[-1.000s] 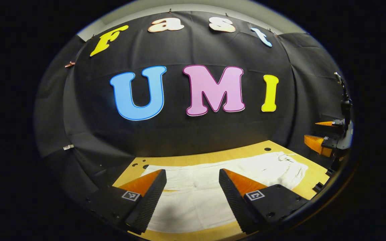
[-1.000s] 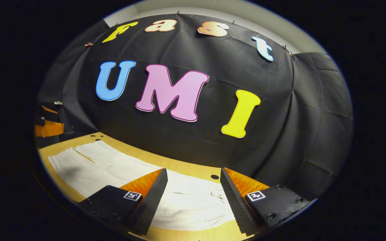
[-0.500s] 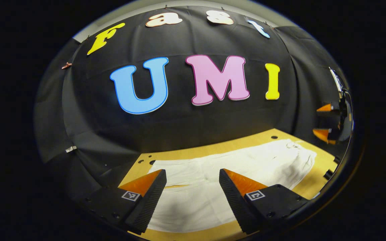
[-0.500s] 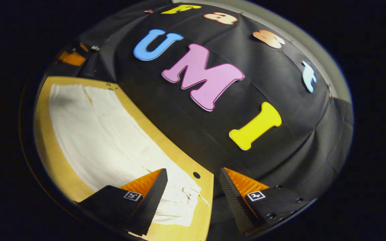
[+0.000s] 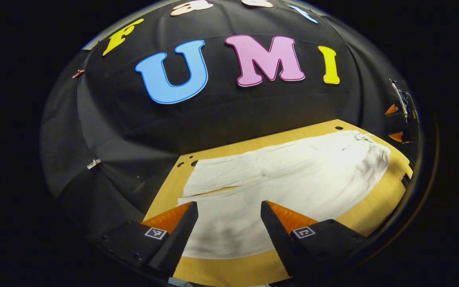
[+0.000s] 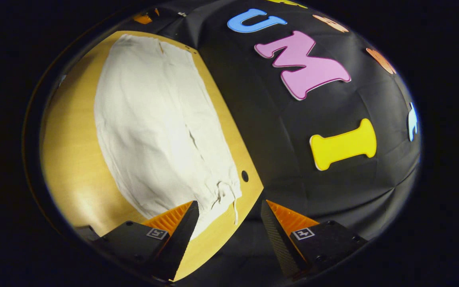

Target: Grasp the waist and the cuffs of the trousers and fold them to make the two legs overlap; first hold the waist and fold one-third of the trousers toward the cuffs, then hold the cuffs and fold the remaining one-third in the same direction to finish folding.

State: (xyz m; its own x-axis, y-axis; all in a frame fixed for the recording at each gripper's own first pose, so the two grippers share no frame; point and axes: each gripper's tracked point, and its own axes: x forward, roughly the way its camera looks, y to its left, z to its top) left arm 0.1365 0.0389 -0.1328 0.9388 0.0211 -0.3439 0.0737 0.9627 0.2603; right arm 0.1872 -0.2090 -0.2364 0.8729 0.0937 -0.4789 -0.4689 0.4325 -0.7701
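Note:
White trousers (image 5: 293, 179) lie flat on the wooden table (image 5: 373, 207), cuffs toward the left and waist toward the right in the left gripper view. My left gripper (image 5: 228, 227) hovers open above the near leg close to the cuffs, holding nothing. In the right gripper view the trousers (image 6: 153, 119) stretch away, with the drawstring waist (image 6: 225, 195) nearest. My right gripper (image 6: 229, 227) is open just past the waist end over the table's edge, tilted, with nothing between its fingers. The right gripper (image 5: 399, 123) also shows far right in the left gripper view.
The wooden table (image 6: 70, 151) ends at black cloth walls behind and beside it. Small round holes (image 6: 245, 175) sit near the table's far edge. Bare wood runs along the near side of the trousers.
Both cameras have tipped downward, showing more of the table and trousers. The right gripper has rolled and swung toward the waist end. Both grippers stay open.

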